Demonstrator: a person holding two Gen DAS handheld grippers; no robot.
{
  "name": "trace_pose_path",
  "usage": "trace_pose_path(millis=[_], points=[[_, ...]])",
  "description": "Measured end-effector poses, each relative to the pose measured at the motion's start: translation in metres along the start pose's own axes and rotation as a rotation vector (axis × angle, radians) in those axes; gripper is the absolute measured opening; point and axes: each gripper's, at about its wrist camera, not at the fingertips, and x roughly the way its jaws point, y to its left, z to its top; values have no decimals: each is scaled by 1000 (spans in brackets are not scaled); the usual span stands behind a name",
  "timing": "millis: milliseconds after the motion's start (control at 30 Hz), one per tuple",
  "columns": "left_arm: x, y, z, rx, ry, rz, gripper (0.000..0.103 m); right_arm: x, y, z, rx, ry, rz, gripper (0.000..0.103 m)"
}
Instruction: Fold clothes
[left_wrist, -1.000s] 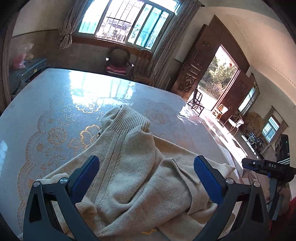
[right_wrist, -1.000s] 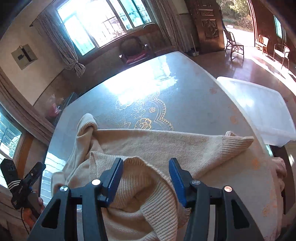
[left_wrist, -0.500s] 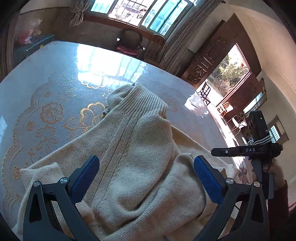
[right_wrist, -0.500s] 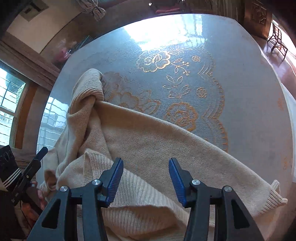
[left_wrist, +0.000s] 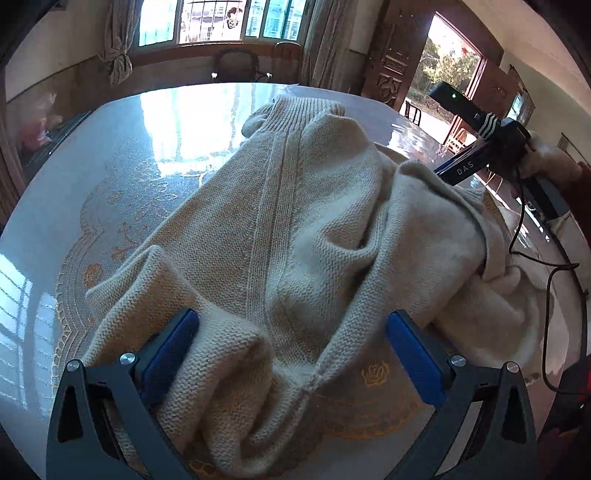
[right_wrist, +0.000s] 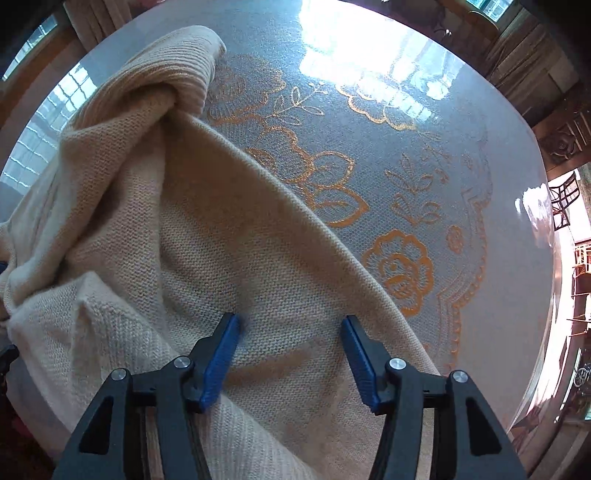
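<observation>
A cream knitted sweater (left_wrist: 295, 221) lies rumpled on the table, its ribbed collar (left_wrist: 299, 110) at the far side. My left gripper (left_wrist: 291, 332) hangs open just above the near edge, one bunched fold against its left finger (left_wrist: 170, 347). In the right wrist view the sweater (right_wrist: 184, 240) spreads flat under my right gripper (right_wrist: 290, 332), which points straight down; its jaws are opening and the pads press on nothing. The twisted collar (right_wrist: 177, 74) sits at the upper left. The right gripper's black body (left_wrist: 491, 144) shows beyond the sweater's raised right side, a hand (left_wrist: 546, 158) holding it.
The glossy table (right_wrist: 406, 110) carries a lace cloth with gold flowers (right_wrist: 402, 269). Its rounded edge (right_wrist: 546, 258) runs down the right. A black cable (left_wrist: 546, 280) trails from the right gripper. Chairs, curtained windows and an open wooden door (left_wrist: 391, 62) stand behind the table.
Both grippers have come down closer to the sweater. The right one has tipped to face the table and widened its jaws; the ribbed fold that stood between them is gone, leaving flat knit beneath.
</observation>
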Motion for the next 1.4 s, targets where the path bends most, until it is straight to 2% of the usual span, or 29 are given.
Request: trace_pose_path(millis=[33, 100, 167, 200, 233, 300, 367, 467, 533, 567, 633, 700, 833, 900, 967, 1000, 1033, 1100, 1133, 1167, 1200, 1233, 1267, 1300, 1400], points=[[-8, 6, -6, -8, 0, 9, 103, 1, -11, -10, 18, 12, -9, 70], [-25, 21, -16, -43, -3, 15, 103, 4, -35, -31, 67, 54, -30, 93], [-52, 38, -12, -103, -52, -2, 103, -2, -57, -48, 140, 100, -6, 93], [-67, 44, -4, -116, -93, 11, 103, -5, -68, -57, 176, 123, 6, 86], [-80, 48, 9, -123, -143, 6, 103, -16, -74, -59, 224, 95, 83, 84], [-100, 53, 40, -136, -230, -25, 103, -43, -81, -53, 297, -37, 343, 84], [-106, 52, 76, -136, -277, -70, 103, -66, -82, -40, 327, -175, 560, 83], [-89, 40, 126, -122, -274, -119, 103, -77, -70, -9, 238, -197, 499, 83], [-63, 28, 152, -113, -223, -154, 103, -65, -64, 11, 201, -128, 441, 74], [-48, 22, 164, -118, -195, -160, 103, -57, -62, 21, 192, -98, 403, 64], [-14, 13, 182, -129, -107, -210, 103, -43, -61, 31, 177, -55, 395, 56], [15, 6, 190, -131, -47, -216, 103, -32, -60, 36, 152, -26, 387, 45], [62, -6, 201, -98, 57, -218, 103, -20, -56, 40, 98, 13, 350, 44], [82, -8, 207, -101, 94, -203, 103, -19, -52, 37, 45, 14, 307, 44], [101, -10, 213, -99, 143, -213, 103, -19, -45, 31, -4, 13, 300, 46], [109, -12, 215, -93, 161, -206, 103, -20, -41, 27, -23, 9, 273, 44], [116, -14, 216, -87, 176, -196, 103, -22, -37, 24, -42, 6, 245, 40], [127, -18, 218, -76, 191, -178, 103, -24, -33, 16, -61, -8, 207, 19], [128, -21, 218, -77, 191, -197, 89, -26, -32, 11, -61, -18, 198, 18], [128, -24, 217, -80, 191, -222, 66, -27, -32, 7, -61, -29, 189, 18], [128, -28, 217, -70, 186, -209, 23, -28, -31, 2, -60, -40, 180, 18], [127, -35, 217, -37, 184, -182, 14, -29, -31, -2, -60, -50, 171, 18], [127, -42, 216, 1, 183, -154, 12, -30, -34, -11, -50, -59, 169, 18], [126, -45, 214, 11, 184, -152, 5, -30, -30, -14, -48, -67, 167, 18], [120, -46, 210, -5, 186, -176, 5, -32, -40, -25, 7, -79, 201, 18]])
